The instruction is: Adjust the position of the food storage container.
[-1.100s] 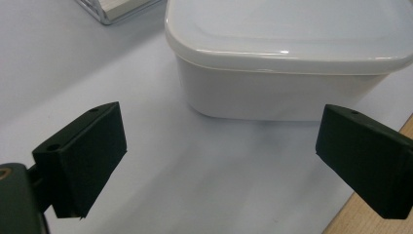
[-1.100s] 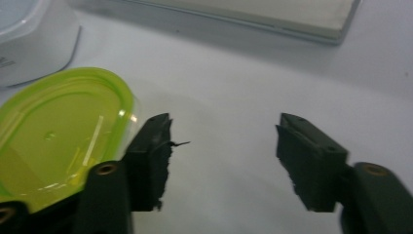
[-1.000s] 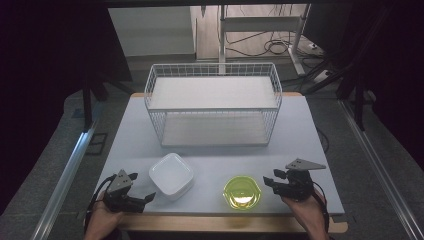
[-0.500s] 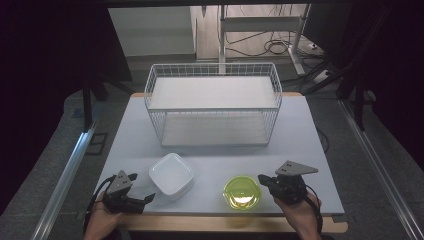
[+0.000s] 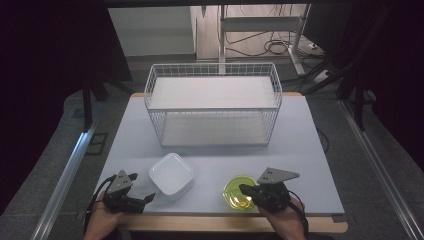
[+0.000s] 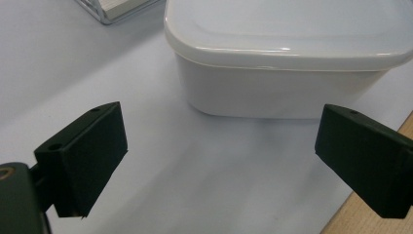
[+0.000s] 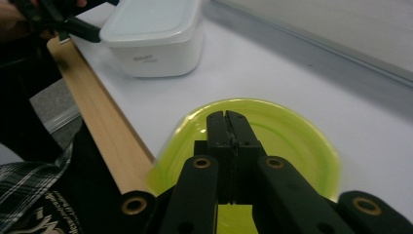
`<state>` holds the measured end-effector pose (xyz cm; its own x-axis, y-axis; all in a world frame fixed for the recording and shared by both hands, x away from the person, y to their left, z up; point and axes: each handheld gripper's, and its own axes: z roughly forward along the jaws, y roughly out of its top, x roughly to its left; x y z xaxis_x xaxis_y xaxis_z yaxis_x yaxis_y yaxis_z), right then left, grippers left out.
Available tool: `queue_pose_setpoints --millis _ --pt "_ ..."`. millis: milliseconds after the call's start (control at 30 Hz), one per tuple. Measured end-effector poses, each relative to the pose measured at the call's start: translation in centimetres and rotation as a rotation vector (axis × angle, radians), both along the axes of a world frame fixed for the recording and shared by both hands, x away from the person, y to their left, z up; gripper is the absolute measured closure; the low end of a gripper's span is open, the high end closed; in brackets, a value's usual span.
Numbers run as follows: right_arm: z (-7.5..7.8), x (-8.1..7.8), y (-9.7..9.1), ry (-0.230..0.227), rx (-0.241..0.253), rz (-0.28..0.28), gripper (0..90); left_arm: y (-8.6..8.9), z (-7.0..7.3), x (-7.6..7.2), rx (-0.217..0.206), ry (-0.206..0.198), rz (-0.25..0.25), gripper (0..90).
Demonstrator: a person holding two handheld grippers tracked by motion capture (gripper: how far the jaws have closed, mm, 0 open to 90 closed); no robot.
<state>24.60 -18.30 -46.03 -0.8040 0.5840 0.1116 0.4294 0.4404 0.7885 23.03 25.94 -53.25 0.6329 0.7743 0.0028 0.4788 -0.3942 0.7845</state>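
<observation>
Overhead, in the high view, we see our left gripper [image 5: 142, 200] at the lower left of the frame, released and pointing at the white square lidded plastic container [image 5: 171, 174] just beside it, while our right gripper [image 5: 246, 192] at the lower right sits over the near rim of the yellow-green translucent round plastic bowl [image 5: 239, 192]. Behind both, in the middle of the frame, stands the white wire basket rack [image 5: 213, 105] on the pale grey tabletop [image 5: 310, 165], whose wooden front edge [image 5: 230, 222] runs along the bottom; dark floor, a metal stand and loose cables fill the top. In the left gripper view, the jaws stand wide apart with bare tabletop between them, and the container [image 6: 287, 63] sits ahead in the upper half of the frame, not yet between them. In the right gripper view, the jaws are clenched flat together at centre, apparently pinching the bowl's [image 7: 292, 141] rim, though we cannot tell for certain that the thin wall is caught. We judge the risk lies there: a shallow pinch on slick plastic so close to the wooden edge [image 7: 102, 126] could let the bowl slip or tip off the table when lifted, and the left jaws, closing early, would push the container away.
</observation>
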Motion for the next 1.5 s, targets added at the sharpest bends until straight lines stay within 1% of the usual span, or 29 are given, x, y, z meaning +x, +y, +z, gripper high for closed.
queue_pose_setpoints --millis 100,200,233,333,433,533,633,700,800,900,1133,1200,1233,1500 --pt "-0.2 -0.3 0.7 0.017 0.007 0.027 90.0 -0.1 0.0 0.1 0.002 -0.002 -0.003 4.7" --pt "-0.4 -0.8 1.8 0.028 0.007 0.054 90.0 -0.2 0.0 0.2 0.006 0.001 -0.009 4.7" --pt "-0.6 -0.9 2.3 0.034 0.010 0.055 90.0 -0.2 0.0 0.2 0.010 0.000 -0.010 4.8" --pt "-1.0 -1.2 3.5 0.052 0.001 0.076 90.0 -0.3 0.0 0.2 0.014 -0.001 -0.012 4.7" --pt "-1.4 -1.3 4.5 0.045 -0.031 0.094 90.0 -0.2 0.0 0.2 0.014 -0.002 -0.010 4.8" --pt "-1.7 -1.3 5.2 0.045 -0.052 0.107 90.0 -0.2 0.0 0.3 0.014 -0.001 -0.010 4.8" --pt "-2.2 -1.2 5.5 0.037 -0.095 0.103 90.0 -0.3 0.0 0.2 0.014 -0.002 -0.011 4.8" --pt "-2.3 -1.1 5.3 0.049 -0.084 0.106 90.0 -0.3 0.0 0.2 0.014 -0.002 -0.012 4.8" --pt "-2.3 -0.9 5.1 0.035 -0.099 0.092 90.0 -0.3 0.0 0.2 0.015 -0.002 -0.012 4.8" --pt "-2.3 -0.5 4.5 0.043 -0.094 0.071 90.0 -0.3 0.0 0.2 0.017 -0.001 -0.012 4.8" --pt "-2.2 0.4 2.7 0.036 -0.095 0.012 90.0 -0.4 -0.1 0.2 0.023 0.003 -0.013 4.9" --pt "-2.2 0.5 2.4 0.039 -0.093 0.005 90.0 -0.4 -0.1 0.2 0.024 0.003 -0.012 4.9" --pt "-2.2 0.7 1.9 0.042 -0.088 -0.008 90.0 -0.4 -0.1 0.2 0.027 0.004 -0.013 4.9" --pt "-2.1 1.8 -0.5 0.055 -0.084 -0.072 89.9 -0.4 -0.1 0.2 0.028 0.005 -0.011 4.9"
